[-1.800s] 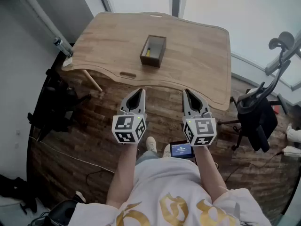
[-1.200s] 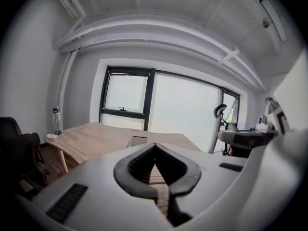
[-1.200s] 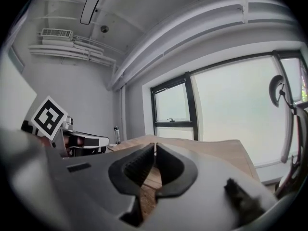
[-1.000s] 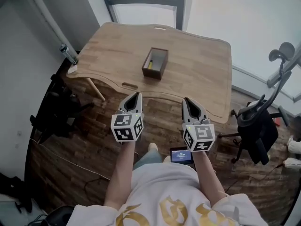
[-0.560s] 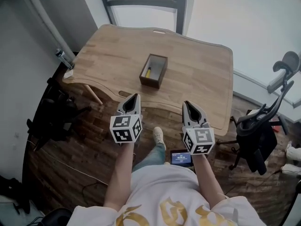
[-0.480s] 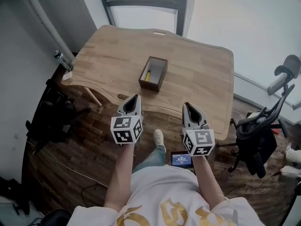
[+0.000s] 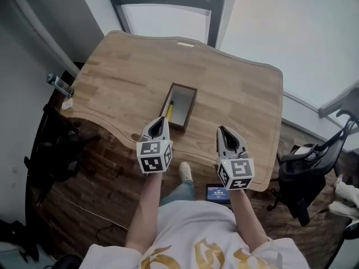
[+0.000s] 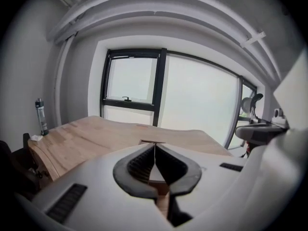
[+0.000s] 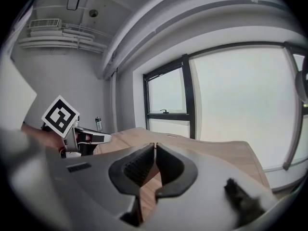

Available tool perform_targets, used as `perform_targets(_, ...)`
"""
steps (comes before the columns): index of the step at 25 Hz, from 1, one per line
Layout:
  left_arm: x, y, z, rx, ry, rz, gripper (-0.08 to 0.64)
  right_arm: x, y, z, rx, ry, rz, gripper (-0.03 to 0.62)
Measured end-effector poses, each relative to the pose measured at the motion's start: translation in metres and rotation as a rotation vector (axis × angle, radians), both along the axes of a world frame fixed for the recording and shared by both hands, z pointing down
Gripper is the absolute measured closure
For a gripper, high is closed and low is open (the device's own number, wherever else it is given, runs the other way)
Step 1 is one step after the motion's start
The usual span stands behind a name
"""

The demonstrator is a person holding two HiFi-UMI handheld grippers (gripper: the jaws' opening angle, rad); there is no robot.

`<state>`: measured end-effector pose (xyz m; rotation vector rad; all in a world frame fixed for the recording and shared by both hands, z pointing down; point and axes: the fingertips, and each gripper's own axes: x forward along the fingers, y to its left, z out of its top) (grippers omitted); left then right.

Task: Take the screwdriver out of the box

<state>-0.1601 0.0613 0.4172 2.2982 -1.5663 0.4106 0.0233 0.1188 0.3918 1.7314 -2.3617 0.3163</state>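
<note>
A dark open wooden box (image 7: 179, 106) stands in the middle of the wooden table (image 7: 235, 100). A yellow-handled screwdriver (image 7: 169, 111) lies inside it along the left wall. My left gripper (image 7: 160, 120) is shut with nothing in it, its tip just over the box's near left corner in the head view. In the left gripper view the box rim (image 8: 150, 141) shows right above the shut left gripper (image 8: 154, 145). My right gripper (image 7: 222, 129) is shut and empty, over the table's near edge to the right of the box. The right gripper (image 9: 155, 144) sees the left gripper (image 9: 72, 134) at its left.
A water bottle (image 7: 56, 84) stands at the table's left corner, also in the left gripper view (image 8: 39, 115). A black office chair (image 7: 305, 167) is at the right. A small screen device (image 7: 217, 193) lies on the floor by the person's foot. Dark gear (image 7: 53, 153) sits left.
Both grippers have come forward from over the floor to the table's near edge. The box now lies just ahead of the left gripper. Both jaws stay shut.
</note>
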Motion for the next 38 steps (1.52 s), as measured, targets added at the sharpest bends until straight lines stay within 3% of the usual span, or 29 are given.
perform_targets(14,0.01,-0.079,0.051,-0.131,0.002,0.026,0.546,0.0,-0.095,0.041,-0.096,-0.013,0.017,0.558)
perform_targets(38,0.024,-0.092,0.085,-0.273,-0.033,-0.048,0.545,-0.004,-0.133,0.058,-0.169,-0.019,-0.112,0.558)
